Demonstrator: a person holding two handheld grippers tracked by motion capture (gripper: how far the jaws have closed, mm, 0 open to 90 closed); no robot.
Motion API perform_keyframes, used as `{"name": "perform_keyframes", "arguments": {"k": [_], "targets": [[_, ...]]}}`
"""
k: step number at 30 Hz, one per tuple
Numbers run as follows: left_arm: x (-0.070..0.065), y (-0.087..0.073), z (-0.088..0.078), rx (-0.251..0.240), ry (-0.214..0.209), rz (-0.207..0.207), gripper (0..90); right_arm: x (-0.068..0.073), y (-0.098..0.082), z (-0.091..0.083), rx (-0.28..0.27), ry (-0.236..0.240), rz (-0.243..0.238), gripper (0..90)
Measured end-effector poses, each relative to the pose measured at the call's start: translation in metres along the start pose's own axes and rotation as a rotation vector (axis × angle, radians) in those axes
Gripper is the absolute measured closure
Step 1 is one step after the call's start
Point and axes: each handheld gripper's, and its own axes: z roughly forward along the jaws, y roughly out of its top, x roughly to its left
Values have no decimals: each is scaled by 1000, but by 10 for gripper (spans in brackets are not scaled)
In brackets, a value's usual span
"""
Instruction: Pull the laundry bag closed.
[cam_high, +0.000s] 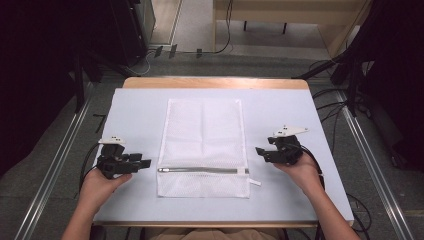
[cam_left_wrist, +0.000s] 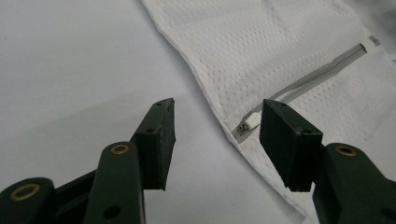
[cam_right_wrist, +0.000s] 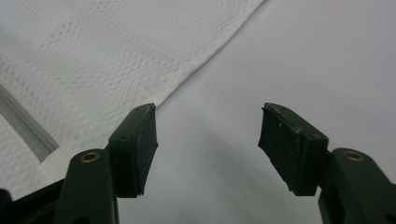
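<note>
A: Where do we stand with the mesh laundry bag (cam_high: 202, 145)?

B: In the high view it lies flat at the centre of the frame on the white mat covering the bench (cam_high: 135, 107), its zipper (cam_high: 200, 170) running across the lower part. The left tongs (cam_high: 145, 163) sit at lower left, just beside the bag's left edge. The right tongs (cam_high: 260, 151) sit at lower right, just beside its right edge.

A: State of the tongs?

B: Both are spread and empty. In the left gripper view the left tongs (cam_left_wrist: 217, 140) frame the zipper's metal end (cam_left_wrist: 243, 129) near the bag's edge, with nothing between the pads. In the right gripper view the right tongs (cam_right_wrist: 208, 140) stand over bare mat, and the bag's edge (cam_right_wrist: 163, 100) lies just above the left pad.

A: What do we judge the step to be?

B: Most likely we are about to take hold of the bag at both side edges, level with the zipper. We cannot tell which end carries the pull.

A: How do we do it well?

B: We keep the pads low and slide one under the edge, so that they catch both mesh layers, not the top one alone. We close on the hemmed edge and not on open mesh, which may snag. We match the two hands in height so the bag stays flat.
</note>
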Motion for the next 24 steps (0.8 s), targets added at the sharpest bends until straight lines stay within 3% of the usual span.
{"name": "perform_keyframes", "arguments": {"k": [12,19,24], "targets": [[3,1,2,0,4,-20,391,-2,0,0,24,46,5,437],[4,1,2,2,3,-22,377,3,3,0,73,65,28,464],[3,2,3,5,1,-15,374,8,5,-2,70,79,18,467]]}}
